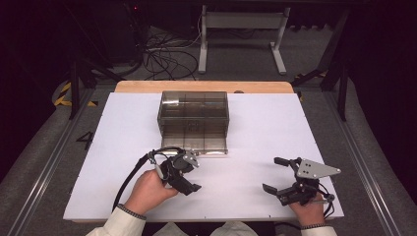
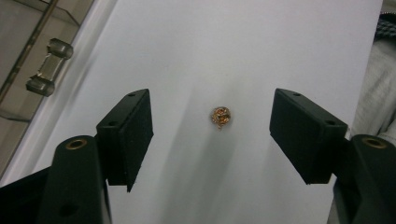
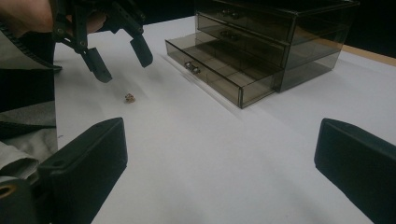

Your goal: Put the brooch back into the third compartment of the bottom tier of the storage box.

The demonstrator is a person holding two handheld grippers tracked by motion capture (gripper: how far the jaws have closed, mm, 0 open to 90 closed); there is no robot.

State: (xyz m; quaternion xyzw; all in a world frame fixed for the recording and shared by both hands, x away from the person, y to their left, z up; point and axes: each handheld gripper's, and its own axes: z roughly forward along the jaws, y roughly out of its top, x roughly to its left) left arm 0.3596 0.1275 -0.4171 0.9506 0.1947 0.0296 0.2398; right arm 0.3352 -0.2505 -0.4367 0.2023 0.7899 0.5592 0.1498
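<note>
A small crumpled copper-coloured scrap (image 2: 220, 116) lies on the white tabletop (image 1: 255, 128), also seen as a speck (image 3: 129, 97) in the right gripper view. My left gripper (image 2: 217, 137) hangs just above it, pointing down. Its jaws stand open on either side of the scrap without touching it. From the side, the left gripper (image 3: 124, 66) is clear of the table. In the high view the left gripper (image 1: 189, 173) covers the scrap. My right gripper (image 1: 271, 173) rests open at the front right, with nothing between its jaws.
A smoky transparent drawer box (image 1: 193, 115) stands at the table's middle back, its bottom drawer (image 3: 219, 70) pulled out toward me, with its handle (image 2: 49, 67) close to the left gripper. Behind the table are floor cables (image 1: 162, 59) and a white stand (image 1: 241, 29).
</note>
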